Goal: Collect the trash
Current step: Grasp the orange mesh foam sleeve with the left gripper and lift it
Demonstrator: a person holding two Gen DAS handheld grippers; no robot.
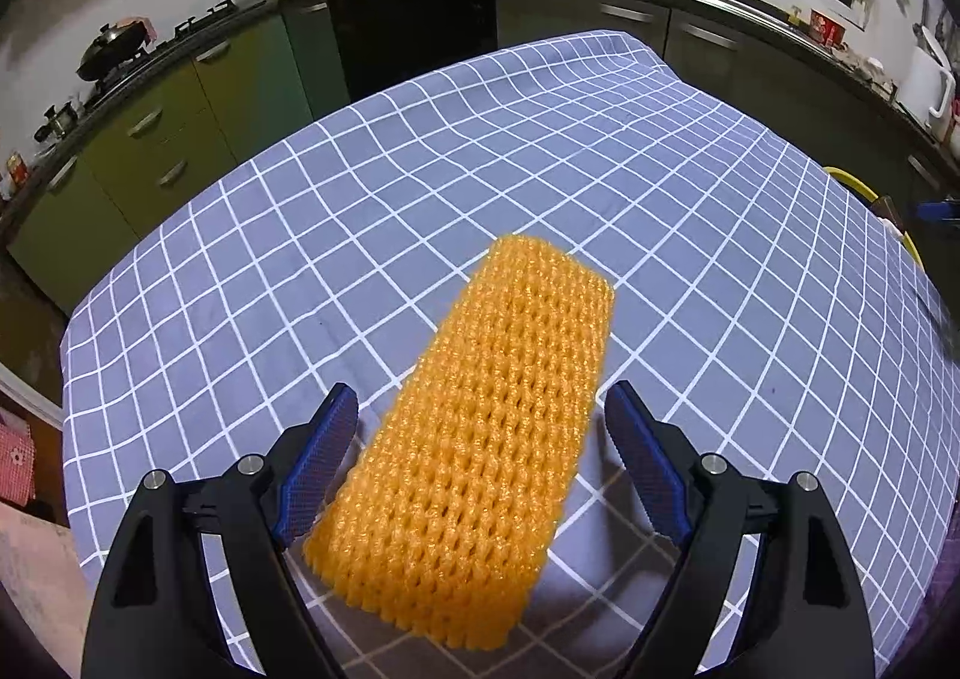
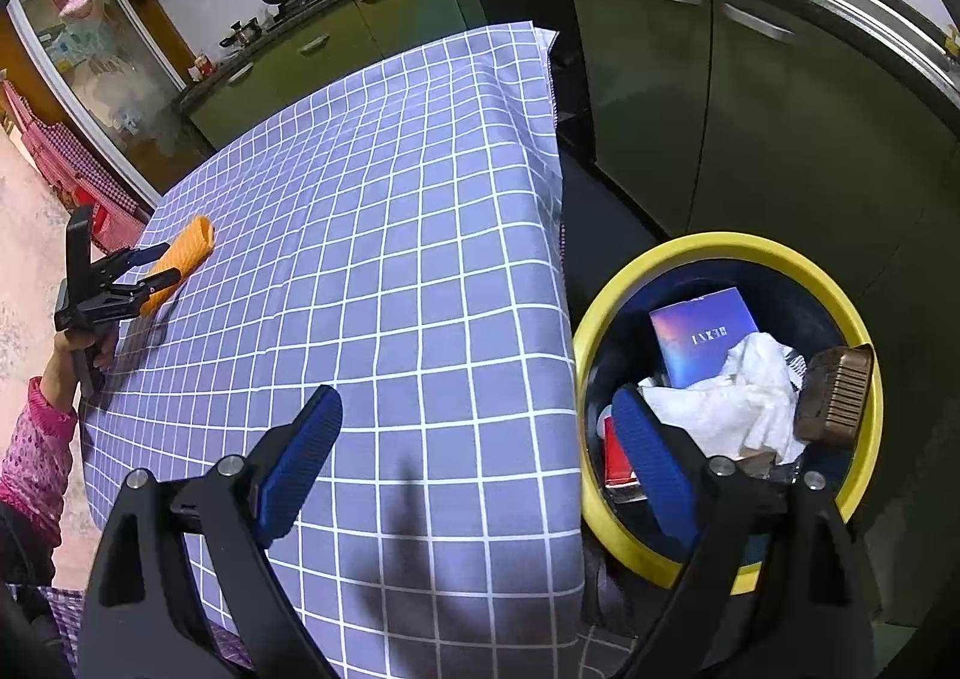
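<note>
An orange foam net sleeve (image 1: 480, 439) lies flat on the checked blue tablecloth (image 1: 420, 187). My left gripper (image 1: 480, 409) is open, its blue pads on either side of the sleeve's near half, not touching it. The right wrist view shows the same sleeve (image 2: 189, 250) and the left gripper (image 2: 157, 266) at the table's far left. My right gripper (image 2: 477, 409) is open and empty, over the table's right edge beside a yellow-rimmed bin (image 2: 714, 247). The bin holds a purple box (image 2: 702, 334), white crumpled paper (image 2: 738, 397), a brown object (image 2: 834, 397) and a red item (image 2: 615, 454).
Green kitchen cabinets (image 1: 168, 138) and a dark counter with pans and a sink ring the table. The bin's yellow rim also shows past the table's right edge in the left wrist view (image 1: 852, 181). A person's hand in a pink sleeve (image 2: 42, 439) holds the left gripper.
</note>
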